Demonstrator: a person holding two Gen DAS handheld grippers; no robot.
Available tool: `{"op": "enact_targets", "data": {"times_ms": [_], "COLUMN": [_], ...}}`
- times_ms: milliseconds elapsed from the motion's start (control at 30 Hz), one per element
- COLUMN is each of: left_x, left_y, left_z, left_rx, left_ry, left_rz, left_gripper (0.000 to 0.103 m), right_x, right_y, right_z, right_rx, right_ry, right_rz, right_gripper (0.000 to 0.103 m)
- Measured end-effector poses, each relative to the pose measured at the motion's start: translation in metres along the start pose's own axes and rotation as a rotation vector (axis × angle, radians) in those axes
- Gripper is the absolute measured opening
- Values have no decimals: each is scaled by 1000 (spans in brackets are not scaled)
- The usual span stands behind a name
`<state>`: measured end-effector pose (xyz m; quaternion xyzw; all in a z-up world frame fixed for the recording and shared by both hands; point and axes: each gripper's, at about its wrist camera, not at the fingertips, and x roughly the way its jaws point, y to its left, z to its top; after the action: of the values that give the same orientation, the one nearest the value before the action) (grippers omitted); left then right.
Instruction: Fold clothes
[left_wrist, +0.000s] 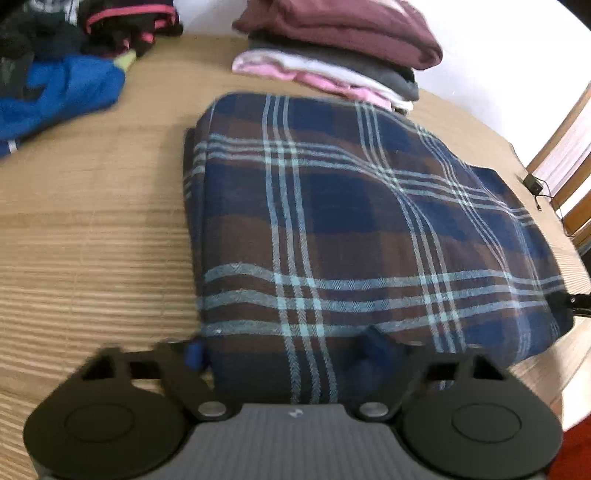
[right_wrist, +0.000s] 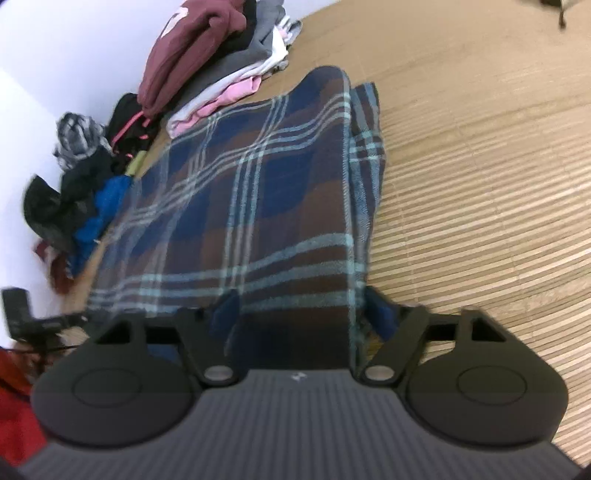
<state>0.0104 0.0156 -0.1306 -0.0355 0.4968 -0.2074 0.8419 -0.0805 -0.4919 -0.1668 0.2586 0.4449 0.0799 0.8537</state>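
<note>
- Left wrist view: your left gripper (left_wrist: 284, 350) straddles the near edge of the navy-and-brown plaid flannel garment (left_wrist: 354, 229), jaws about half apart, cloth between the blue pads (left_wrist: 194, 354). Pinched or loose, can't tell. The garment lies folded in a block on the tan striped woven mat (left_wrist: 92, 240), just in front of the stack of folded clothes (left_wrist: 332, 55); likely staged to go on top.
- Right wrist view: your right gripper (right_wrist: 303, 310) takes the same edge at the other corner, jaws half apart, fabric between; grip unclear. Two-corner hold would keep the fold flat. Unfolded heap (right_wrist: 81, 192) sits beyond.
</note>
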Motion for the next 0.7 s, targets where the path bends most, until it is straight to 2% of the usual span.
{"op": "enact_targets", "data": {"times_ms": [67, 100, 167, 233, 267, 300, 333, 367, 433, 467, 500, 533, 567, 600, 700], "left_x": [-4, -6, -11, -25, -38, -52, -66, -74, -89, -89, -86, -80, -74, -63, -11], "left_y": [0, 1, 7, 12, 13, 13, 13, 5, -13, -30, -47, -71, -94, -119, -201], "left_z": [-2, -2, -2, -6, -10, -14, -18, -13, -3, 16, 33, 54, 74, 93, 149], "left_rx": [-6, -16, -30, -54, -23, 8, 40, 111, 256, 341, 412, 496, 580, 661, 940], "left_ry": [-25, -35, -44, -52, -83, -114, -146, -173, -227, -231, -236, -244, -253, -248, -157], "left_rz": [-10, -22, -30, -7, 10, 26, 43, 24, -16, -111, -199, -276, -353, -410, -476], "left_gripper": [35, 33, 35, 43, 45, 48, 52, 60, 67, 72, 82, 86, 94, 99, 100], "right_x": [-6, -9, -18, -29, -38, -45, -53, -61, -65, -67, -63, -58, -55, -51, -39], "right_y": [3, 3, 0, -5, -7, -5, -2, 5, 18, 24, 30, 35, 44, 47, 49], "right_z": [-9, -13, -26, -41, -55, -65, -76, -90, -108, -117, -121, -125, -126, -125, -120], "right_rx": [12, 40, 157, 306, 411, 469, 511, 538, 552, 558, 542, 526, 480, 464, 473], "right_ry": [-33, -53, -111, -171, -204, -231, -269, -312, -370, -398, -399, -397, -423, -433, -498], "right_rz": [-46, -55, -85, -105, -102, -96, -93, -104, -112, -116, -141, -167, -197, -212, -206], "right_gripper": [42, 42, 45, 50, 56, 69, 76, 88, 87, 86, 87, 87, 86, 88, 87]}}
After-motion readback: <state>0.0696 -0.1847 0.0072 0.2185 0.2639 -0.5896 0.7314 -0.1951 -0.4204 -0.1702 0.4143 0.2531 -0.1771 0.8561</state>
